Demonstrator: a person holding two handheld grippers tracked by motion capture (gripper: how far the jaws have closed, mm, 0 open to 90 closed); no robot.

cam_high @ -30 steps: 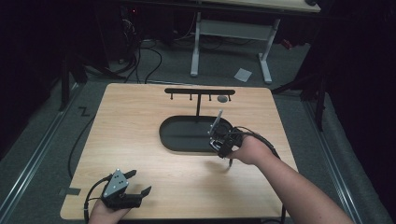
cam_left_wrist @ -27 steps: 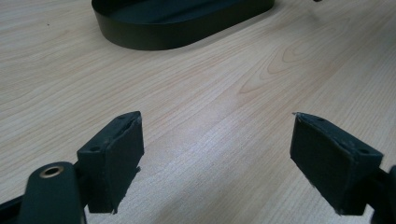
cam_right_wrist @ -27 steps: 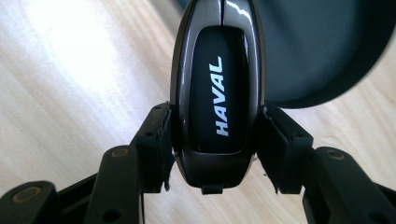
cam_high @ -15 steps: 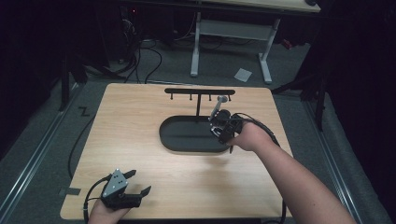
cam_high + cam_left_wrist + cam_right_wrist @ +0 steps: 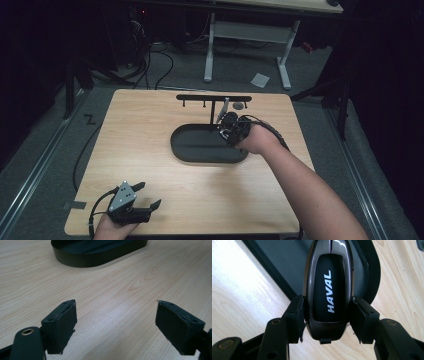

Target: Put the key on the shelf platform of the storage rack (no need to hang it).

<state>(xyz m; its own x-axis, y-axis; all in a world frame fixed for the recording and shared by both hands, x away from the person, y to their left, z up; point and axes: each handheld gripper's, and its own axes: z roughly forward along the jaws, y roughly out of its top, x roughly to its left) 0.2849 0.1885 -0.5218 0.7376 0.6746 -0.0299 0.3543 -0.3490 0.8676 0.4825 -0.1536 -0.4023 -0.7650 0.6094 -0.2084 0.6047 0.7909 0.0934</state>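
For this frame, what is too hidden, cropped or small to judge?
- Key fob: its far end is cut by the right gripper view's top edge; its underside is hidden.
- Right claw: jaws too small and dark in the high view.
- Small grey object by the rack: too small to identify.
- Tray: cropped in the left gripper view.

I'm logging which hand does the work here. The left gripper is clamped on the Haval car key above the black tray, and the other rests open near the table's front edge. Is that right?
Not quite: the right gripper is the one clamped on the car key above the black tray, as the right gripper view shows. The left gripper rests open near the table's front edge.
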